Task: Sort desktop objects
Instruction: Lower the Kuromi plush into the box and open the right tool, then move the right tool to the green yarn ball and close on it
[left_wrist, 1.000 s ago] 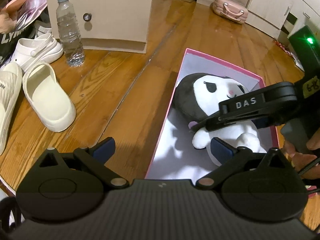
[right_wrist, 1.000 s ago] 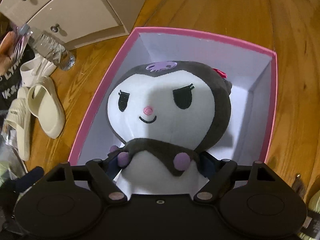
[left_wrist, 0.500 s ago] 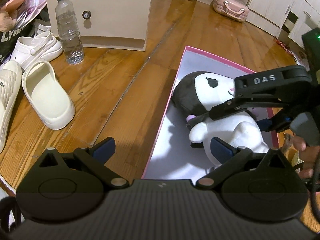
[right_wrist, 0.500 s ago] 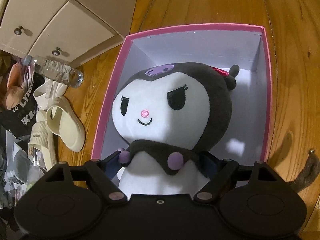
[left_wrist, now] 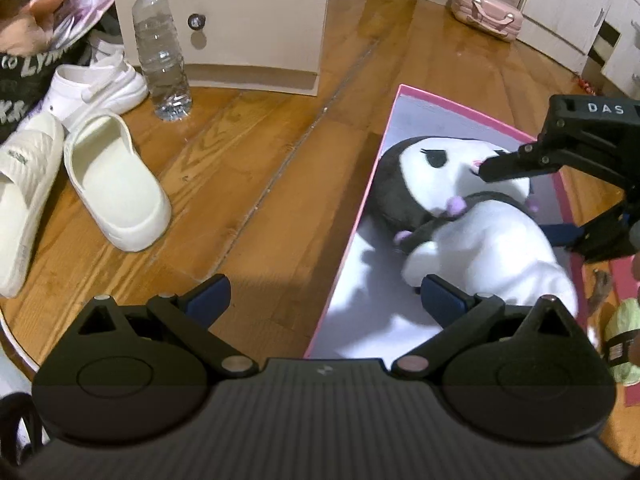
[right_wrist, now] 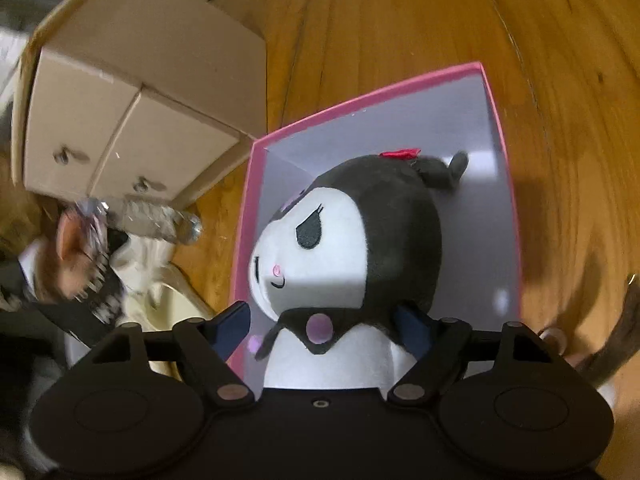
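Note:
A black-and-white plush doll (left_wrist: 460, 200) (right_wrist: 360, 240) lies in a pink-rimmed box (left_wrist: 352, 224) (right_wrist: 244, 216) on the wooden table. My right gripper (right_wrist: 324, 328) has its jaws spread on either side of the doll's neck; the fingers stand apart from the plush, open. It also shows in the left wrist view (left_wrist: 532, 196), over the doll. My left gripper (left_wrist: 320, 300) is open and empty, over the box's near left edge.
Cream slippers (left_wrist: 116, 184), a white shoe (left_wrist: 100, 88) and a clear water bottle (left_wrist: 160, 48) stand at the left. A beige drawer unit (left_wrist: 240, 20) is behind. A green yarn ball (left_wrist: 624, 344) lies right of the box.
My right gripper has opened and let go of the doll, which now lies tilted in the box. The right gripper drew back to the right. My left gripper stayed put.

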The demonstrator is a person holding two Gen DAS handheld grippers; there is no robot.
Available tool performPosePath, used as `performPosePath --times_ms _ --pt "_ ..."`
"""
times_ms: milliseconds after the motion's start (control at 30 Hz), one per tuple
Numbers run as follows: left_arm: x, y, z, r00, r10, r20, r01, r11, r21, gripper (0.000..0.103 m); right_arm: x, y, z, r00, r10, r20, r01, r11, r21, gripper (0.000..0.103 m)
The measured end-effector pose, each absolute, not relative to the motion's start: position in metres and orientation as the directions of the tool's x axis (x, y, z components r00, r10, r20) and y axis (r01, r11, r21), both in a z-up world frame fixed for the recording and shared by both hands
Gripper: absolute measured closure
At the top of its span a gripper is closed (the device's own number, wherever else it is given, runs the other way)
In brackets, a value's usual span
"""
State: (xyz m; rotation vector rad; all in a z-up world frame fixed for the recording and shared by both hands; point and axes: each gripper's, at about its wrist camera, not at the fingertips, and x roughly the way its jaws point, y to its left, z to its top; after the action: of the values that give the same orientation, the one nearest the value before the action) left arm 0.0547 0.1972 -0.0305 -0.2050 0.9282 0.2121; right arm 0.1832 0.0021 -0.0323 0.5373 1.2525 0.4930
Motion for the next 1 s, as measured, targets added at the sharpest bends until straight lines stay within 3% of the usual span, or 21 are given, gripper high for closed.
performPosePath --times_ms 200,400,767,900,1000 --pt "0.058 0.190 -0.036 0.570 0.052 -0.820 -0.231 0.968 -0.099 0.000 0.169 0.013 0.005 0.311 0.628 -0.713 -0.262 0.778 0.571 0.019" --pt "0.055 0.184 -0.030 0.586 0.039 -0.810 -0.212 0.972 -0.106 0.000 0.150 0.008 0.033 0.394 0.567 -0.724 -0.399 0.815 0.421 0.019" --pt "0.053 0.166 -0.023 0.597 -0.003 -0.803 -0.168 0.977 -0.129 0.000 0.123 -0.048 0.002 0.373 0.508 -0.776 -0.283 0.859 0.426 0.019" --pt "0.046 0.141 -0.007 0.646 0.009 -0.763 -0.113 0.990 -0.084 0.000 0.115 -0.057 -0.002 0.355 0.487 -0.798 -0.284 0.869 0.404 0.019" --pt "0.042 0.125 -0.002 0.649 -0.067 -0.757 -0.052 0.990 -0.133 0.000 0.108 -0.062 0.003 0.376 0.469 -0.799 -0.294 0.878 0.377 0.019"
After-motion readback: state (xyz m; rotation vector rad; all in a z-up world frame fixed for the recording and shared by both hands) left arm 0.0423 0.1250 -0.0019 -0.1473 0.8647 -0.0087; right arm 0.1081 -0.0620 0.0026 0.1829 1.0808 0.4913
